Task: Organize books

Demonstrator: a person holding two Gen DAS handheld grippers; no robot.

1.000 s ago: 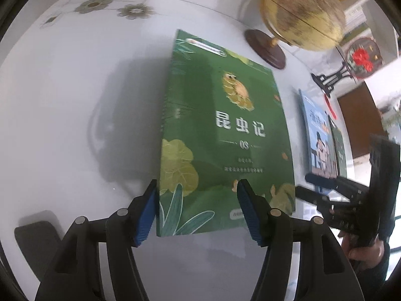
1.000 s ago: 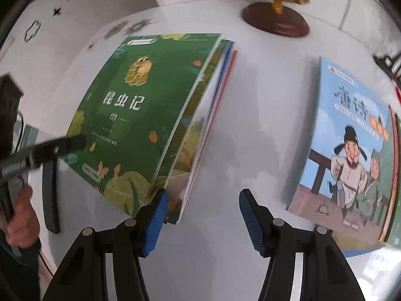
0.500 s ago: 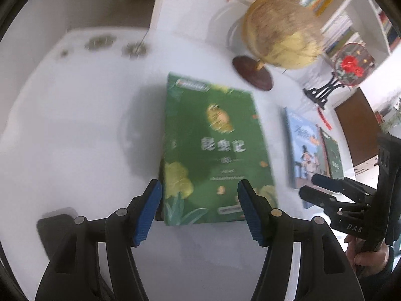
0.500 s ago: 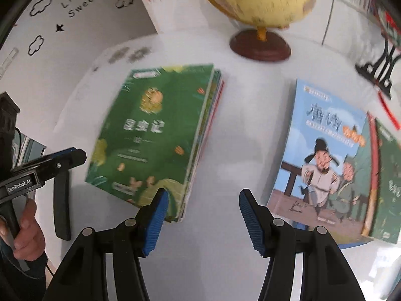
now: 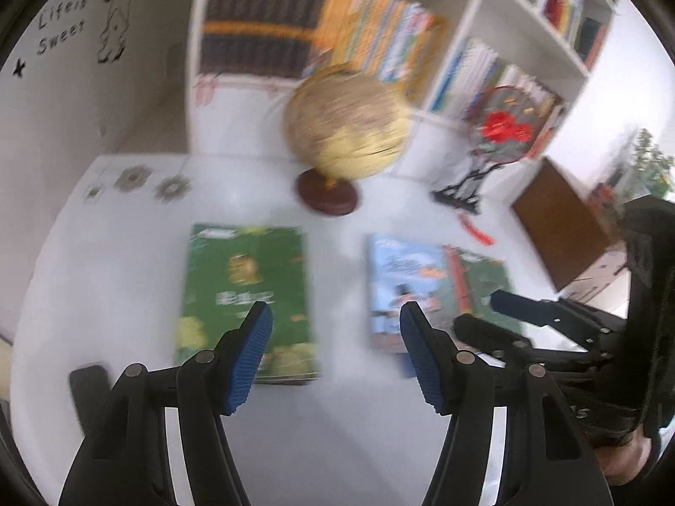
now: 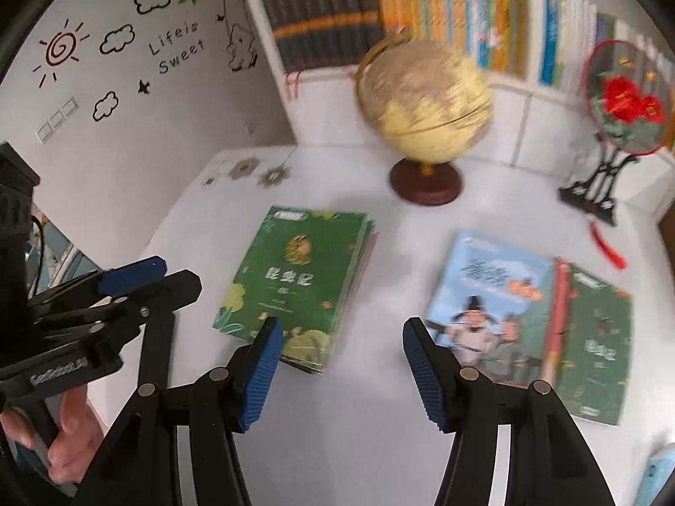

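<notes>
A stack of books with a green cover on top (image 5: 244, 295) (image 6: 295, 278) lies flat on the white table (image 5: 337, 442). To its right lies a blue-covered book (image 5: 400, 278) (image 6: 485, 295), overlapping a red-spined dark green book (image 5: 485, 286) (image 6: 599, 337). My left gripper (image 5: 333, 316) hangs high above the table, open, with nothing between its blue pads; the right wrist view shows it at the left (image 6: 173, 272). My right gripper (image 6: 342, 329) is also open and holds nothing, hovering between the two groups of books; it shows at the right of the left wrist view (image 5: 498, 316).
A yellow globe (image 6: 426, 101) on a brown base stands behind the books. Right of it are a round fan ornament with red flowers (image 6: 624, 101) on a black stand and a red tassel (image 6: 607, 248). A filled white bookshelf (image 5: 379, 42) rises behind. A black object (image 5: 88, 383) lies at the table's near left edge.
Both grippers have risen and drawn back from the green stack, which stays flat on the table. The views now take in the whole table and the shelf.
</notes>
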